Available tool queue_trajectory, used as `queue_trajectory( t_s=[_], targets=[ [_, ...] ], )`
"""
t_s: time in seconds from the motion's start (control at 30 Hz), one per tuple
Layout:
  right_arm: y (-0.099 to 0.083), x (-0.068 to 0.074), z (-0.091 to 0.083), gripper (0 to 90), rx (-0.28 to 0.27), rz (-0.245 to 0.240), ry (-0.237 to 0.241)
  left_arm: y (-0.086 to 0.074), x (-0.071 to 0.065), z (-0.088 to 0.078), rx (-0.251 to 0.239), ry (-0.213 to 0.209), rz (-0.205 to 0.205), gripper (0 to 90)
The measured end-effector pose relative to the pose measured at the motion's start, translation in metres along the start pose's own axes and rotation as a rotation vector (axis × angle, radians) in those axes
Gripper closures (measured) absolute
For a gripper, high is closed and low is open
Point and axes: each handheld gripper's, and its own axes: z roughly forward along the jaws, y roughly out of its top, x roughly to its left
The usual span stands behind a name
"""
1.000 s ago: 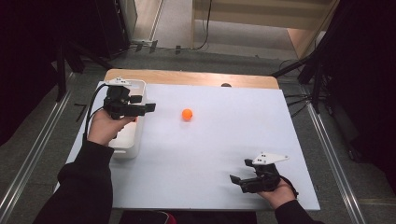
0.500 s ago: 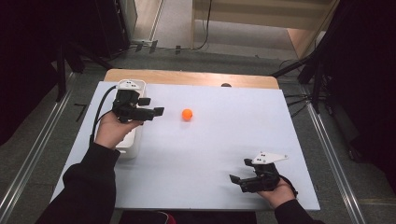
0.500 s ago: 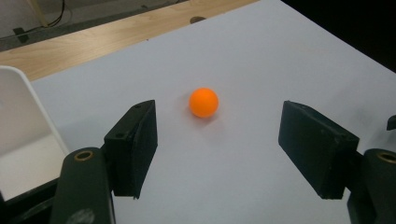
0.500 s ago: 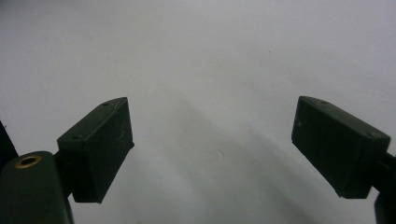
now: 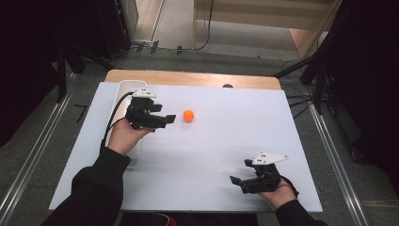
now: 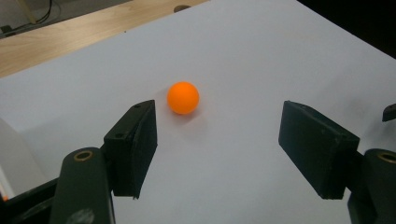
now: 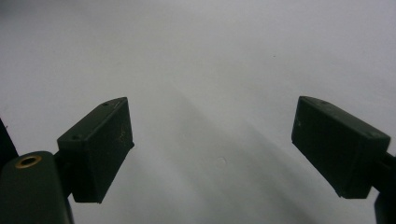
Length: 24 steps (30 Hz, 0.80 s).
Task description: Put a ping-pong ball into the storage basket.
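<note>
Just ahead of the left tool (image 6: 217, 140), orange ball (image 6: 183, 97), untouched

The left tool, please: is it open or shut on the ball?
Open: the left tool has the orange ball lying ahead, untouched.

1. My left gripper (image 5: 170, 117) is at far left, level, pointing right, jaws apart, nothing between them.
2. My right gripper (image 5: 234, 180) is at near right, pointing left, jaws wide apart.
</note>
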Motion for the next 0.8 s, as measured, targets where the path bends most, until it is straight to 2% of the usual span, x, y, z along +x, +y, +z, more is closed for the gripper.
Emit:
queue_trajectory(
  t_s=[0.07, 0.1, 0.3, 0.4, 0.47, 0.5, 0.8],
  targets=[
    [0.000, 0.000, 0.000, 11.1, 0.001, -0.003, -0.001, 0.000, -0.001, 0.002, 0.000, 0.004, 0.007, 27.8],
    [0.000, 0.000, 0.000, 11.1, 0.002, -0.003, -0.001, 0.000, -0.002, 0.003, 0.001, 0.000, 0.000, 24.7],
    [0.000, 0.001, 0.000, 11.1, 0.002, -0.003, 0.001, 0.000, 0.000, 0.007, -0.010, -0.009, -0.018, 23.7],
    [0.000, 0.001, 0.000, 11.1, 0.003, -0.002, -0.002, 0.001, 0.001, 0.011, -0.013, -0.032, -0.035, 14.9],
    [0.000, 0.000, 0.000, 11.1, 0.002, -0.004, -0.001, 0.001, 0.000, 0.014, -0.017, -0.007, -0.022, 1.6],
    [0.000, 0.000, -0.001, 11.1, 0.003, -0.005, 0.000, 0.001, 0.000, 0.015, -0.018, -0.003, -0.024, 0.0],
    [0.000, 0.000, -0.001, 11.1, 0.002, -0.004, -0.005, 0.004, 0.000, 0.028, -0.003, -0.001, -0.031, 0.2]
  ],
)
